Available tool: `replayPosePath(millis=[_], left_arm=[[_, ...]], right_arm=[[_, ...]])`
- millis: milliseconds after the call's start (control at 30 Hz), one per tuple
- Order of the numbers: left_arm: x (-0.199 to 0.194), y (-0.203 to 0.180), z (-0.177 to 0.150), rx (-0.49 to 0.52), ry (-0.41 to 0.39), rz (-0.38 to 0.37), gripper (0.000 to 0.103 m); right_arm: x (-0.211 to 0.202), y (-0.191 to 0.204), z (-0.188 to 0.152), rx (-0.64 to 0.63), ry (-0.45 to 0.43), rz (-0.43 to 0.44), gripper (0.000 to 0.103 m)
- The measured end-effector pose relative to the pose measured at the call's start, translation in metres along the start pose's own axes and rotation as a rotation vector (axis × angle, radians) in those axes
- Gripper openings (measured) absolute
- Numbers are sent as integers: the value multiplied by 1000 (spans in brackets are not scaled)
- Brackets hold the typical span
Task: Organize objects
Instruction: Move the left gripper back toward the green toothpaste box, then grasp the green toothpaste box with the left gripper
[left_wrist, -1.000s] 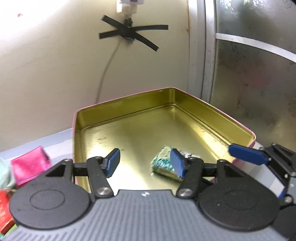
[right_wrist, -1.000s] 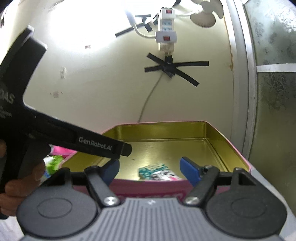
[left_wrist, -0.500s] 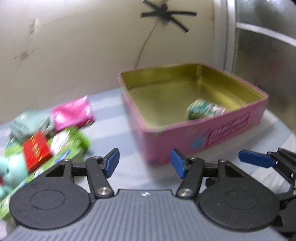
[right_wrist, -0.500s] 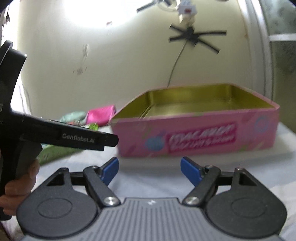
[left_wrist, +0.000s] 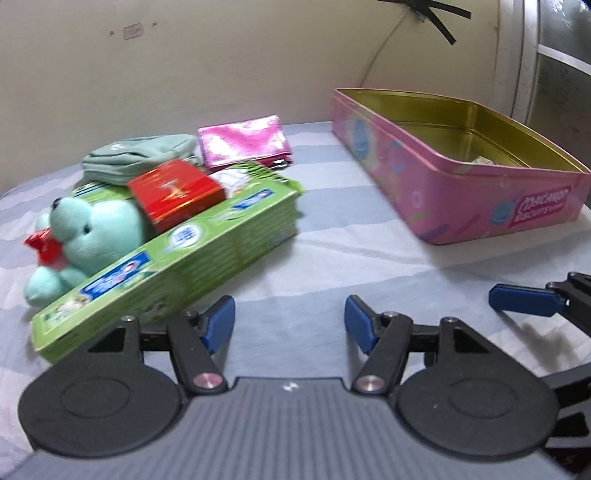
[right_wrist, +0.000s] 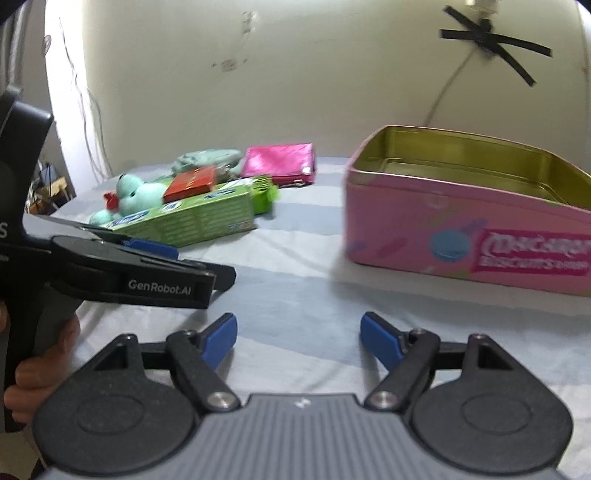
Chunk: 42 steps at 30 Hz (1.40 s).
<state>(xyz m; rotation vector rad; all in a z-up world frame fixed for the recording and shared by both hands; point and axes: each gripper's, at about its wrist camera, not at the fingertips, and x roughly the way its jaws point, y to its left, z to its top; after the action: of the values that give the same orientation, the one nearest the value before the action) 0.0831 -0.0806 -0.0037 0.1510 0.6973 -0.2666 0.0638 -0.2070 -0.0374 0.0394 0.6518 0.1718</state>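
Observation:
A pink tin (left_wrist: 461, 206) (right_wrist: 461, 236) with a gold inside stands at the right, a small patterned packet (left_wrist: 482, 160) just showing in it. Left of it lies a pile: a long green box (left_wrist: 177, 254) (right_wrist: 199, 218), a red box (left_wrist: 177, 192) (right_wrist: 190, 184), a teal plush bear (left_wrist: 92, 229) (right_wrist: 136, 192), a mint pouch (left_wrist: 136, 162) and a shiny pink purse (left_wrist: 243, 142) (right_wrist: 280, 162). My left gripper (left_wrist: 290, 325) hovers over the striped cloth beside the green box, its jaws opening with nothing between them. My right gripper (right_wrist: 299, 338) stands open and empty, in front of the tin.
A blue-and-white striped cloth (left_wrist: 332, 258) covers the surface. A cream wall with a taped cable (right_wrist: 491, 48) rises behind, and a frosted window frame (left_wrist: 528, 55) stands at the right. In the right wrist view a hand (right_wrist: 40, 354) holds the left gripper's handle.
Both grippers have pulled back from over the tin and swung left and down. The pile of objects has come into view, and the left jaws have widened.

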Motion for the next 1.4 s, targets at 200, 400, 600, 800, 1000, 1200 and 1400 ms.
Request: replayPosePath(millis=[200, 400, 600, 800, 1000, 1200, 1400], left_arm=[[-4, 16, -6, -20, -15, 6, 68], [-7, 26, -9, -26, -26, 0, 69], [-7, 32, -10, -31, -30, -8, 69], [-7, 34, -11, -36, -31, -10, 72], [-10, 43, -13, -50, -31, -14, 72], [-39, 80, -32, -137, -103, -44, 72], [-71, 119, -42, -229, -216, 14, 73]], right_arm=[[12, 27, 4, -69, 14, -22, 82], [17, 41, 6, -99, 21, -22, 83], [20, 47, 7, -101, 20, -21, 83], [22, 48, 8, -101, 22, -18, 85], [28, 56, 12, -115, 24, -10, 85], [36, 53, 26, -124, 19, 33, 83], [54, 47, 59, -104, -39, 82, 83]])
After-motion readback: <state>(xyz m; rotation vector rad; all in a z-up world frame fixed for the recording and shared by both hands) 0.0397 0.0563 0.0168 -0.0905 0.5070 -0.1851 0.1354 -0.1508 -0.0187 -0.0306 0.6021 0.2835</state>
